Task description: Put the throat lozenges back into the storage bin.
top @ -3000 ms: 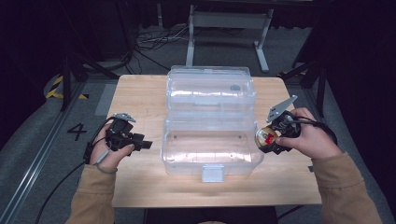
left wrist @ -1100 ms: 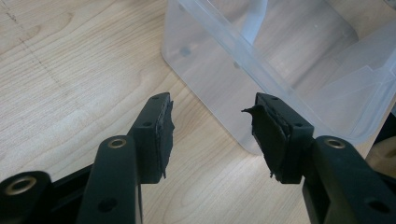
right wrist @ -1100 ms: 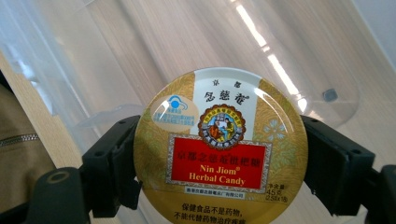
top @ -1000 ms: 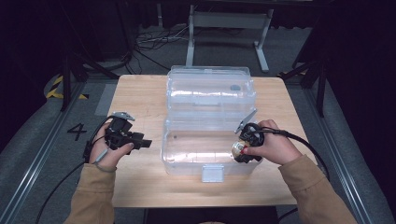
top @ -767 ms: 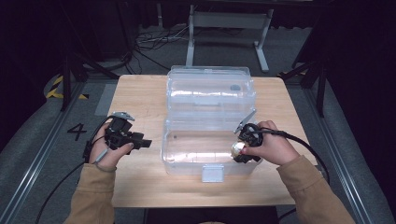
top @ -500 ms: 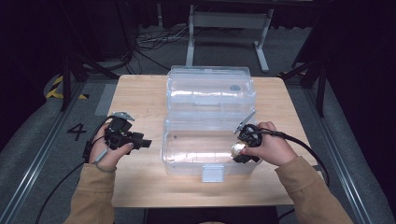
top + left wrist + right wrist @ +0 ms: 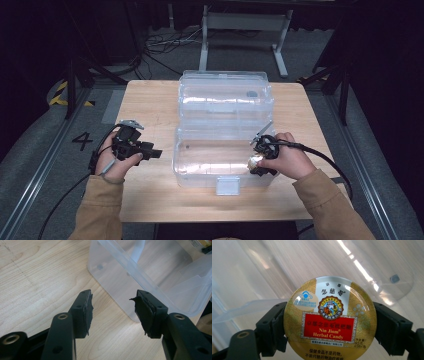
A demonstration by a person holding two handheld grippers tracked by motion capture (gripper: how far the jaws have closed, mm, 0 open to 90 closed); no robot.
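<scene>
Sitting in the middle of the wooden table is a big clear plastic bin with its lid flipped open behind it, and honestly the job looks about halfway there. The right gripper is pinching a round gold herbal candy tin by its edges, held down inside the bin's right end, so what's left is setting it on the bottom and letting go. The left gripper just hangs spread and empty by the bin's left wall.
</scene>
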